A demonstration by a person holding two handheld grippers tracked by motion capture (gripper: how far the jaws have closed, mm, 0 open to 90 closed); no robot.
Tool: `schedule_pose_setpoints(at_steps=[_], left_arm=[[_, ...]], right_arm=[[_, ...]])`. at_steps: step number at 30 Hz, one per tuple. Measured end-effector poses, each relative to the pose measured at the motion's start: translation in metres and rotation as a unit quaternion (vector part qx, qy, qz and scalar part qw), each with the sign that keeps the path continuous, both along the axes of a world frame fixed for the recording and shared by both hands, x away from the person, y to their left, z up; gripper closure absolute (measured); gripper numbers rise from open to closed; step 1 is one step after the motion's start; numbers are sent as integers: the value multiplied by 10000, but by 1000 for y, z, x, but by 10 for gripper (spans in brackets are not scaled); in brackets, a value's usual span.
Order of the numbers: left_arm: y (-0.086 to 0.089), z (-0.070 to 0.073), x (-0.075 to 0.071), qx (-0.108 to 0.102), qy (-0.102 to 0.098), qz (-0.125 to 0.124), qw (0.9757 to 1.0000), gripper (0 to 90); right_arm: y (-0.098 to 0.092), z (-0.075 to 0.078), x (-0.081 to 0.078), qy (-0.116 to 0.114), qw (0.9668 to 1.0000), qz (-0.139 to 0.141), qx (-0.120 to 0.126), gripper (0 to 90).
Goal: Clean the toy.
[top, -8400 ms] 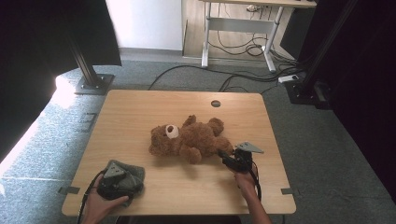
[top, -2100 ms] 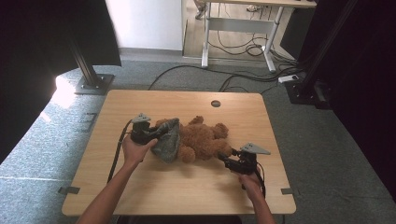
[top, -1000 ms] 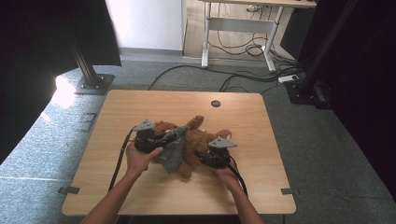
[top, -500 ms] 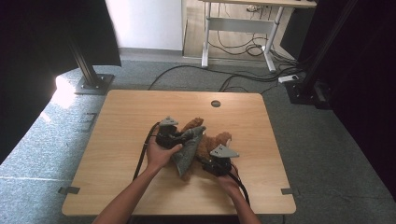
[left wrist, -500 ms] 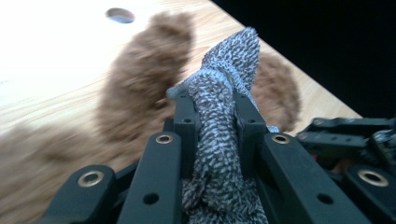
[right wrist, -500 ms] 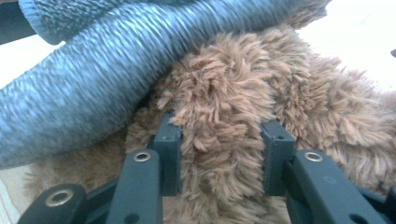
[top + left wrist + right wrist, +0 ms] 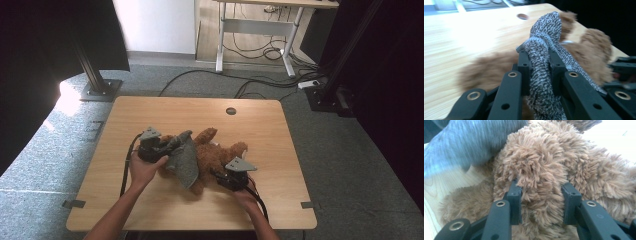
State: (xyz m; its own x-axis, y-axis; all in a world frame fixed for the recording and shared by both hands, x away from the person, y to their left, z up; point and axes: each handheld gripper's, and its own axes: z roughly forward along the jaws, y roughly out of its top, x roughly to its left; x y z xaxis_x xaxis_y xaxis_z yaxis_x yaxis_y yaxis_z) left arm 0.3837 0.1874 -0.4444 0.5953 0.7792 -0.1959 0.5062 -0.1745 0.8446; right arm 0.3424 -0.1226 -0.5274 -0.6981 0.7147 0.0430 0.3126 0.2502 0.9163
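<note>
- Teddy bear [image 7: 216, 155], brown and shaggy, lying near the middle of the wooden bench [image 7: 150, 115], stretched between the two hands.
- Grey knitted garment [image 7: 182, 159], draped over the bear's left part in the high view, one edge hanging down toward the bench's near side.
- Left tongs [image 7: 167, 146], just beside the bear, pinched tight on a bunched fold of that knitted garment [image 7: 541, 65]; jaws nearly together with only the fabric between them, as the left gripper view makes plain.
- Left hand [image 7: 142, 167], wrapped around the body of the left tongs, black cable [image 7: 126, 167] looping off toward the bench's near edge.
- Right tongs [image 7: 220, 176], pressed into the bear from the near right side; jaws having just been closing, now squeezing a thick tuft of the plush body [image 7: 541, 182] between the pads, partly apart because of the bulk held.
- Right hand [image 7: 245, 196], behind the right tongs, forearm entering from the bottom edge of the high view.
- Grey three-cornered plate [image 7: 240, 164], riding on top of the right tongs, just beside the bear's rear leg.
- Round grommet hole [image 7: 230, 111], set in the bench near its far edge, well apart from the bear.
- Light-coloured desk frame [image 7: 255, 25] and loose floor cables [image 7: 260, 85], beyond the bench on the grey carpet.
</note>
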Motion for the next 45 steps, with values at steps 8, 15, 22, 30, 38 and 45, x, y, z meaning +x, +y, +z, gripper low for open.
schedule_pose_setpoints(at_steps=[8, 15, 22, 30, 38, 45], left_arm=[[35, -16, 10, -1, 382, 337, 9987, 755], [55, -19, 12, -52, 404, 665, 9970, 757], [32, 11, 3, -313, -49, 320, 9990, 760], [-45, 23, 4, -268, -104, -529, 9982, 760], [-80, -4, 13, 135, 141, -674, 9975, 759], [-54, -10, 14, 70, 163, -368, 9992, 763]], right_arm=[[-1, -2, -5, -21, 10000, 87, 6, 605], [-3, -2, -6, -16, 9999, 117, 29, 608], [-5, -2, -5, 27, 9999, 142, 80, 610], [-6, -3, -5, 45, 9998, 147, 136, 611], [-6, -3, -5, 44, 9998, 171, 132, 611], [-5, -3, -6, 21, 9997, 207, 104, 612]])
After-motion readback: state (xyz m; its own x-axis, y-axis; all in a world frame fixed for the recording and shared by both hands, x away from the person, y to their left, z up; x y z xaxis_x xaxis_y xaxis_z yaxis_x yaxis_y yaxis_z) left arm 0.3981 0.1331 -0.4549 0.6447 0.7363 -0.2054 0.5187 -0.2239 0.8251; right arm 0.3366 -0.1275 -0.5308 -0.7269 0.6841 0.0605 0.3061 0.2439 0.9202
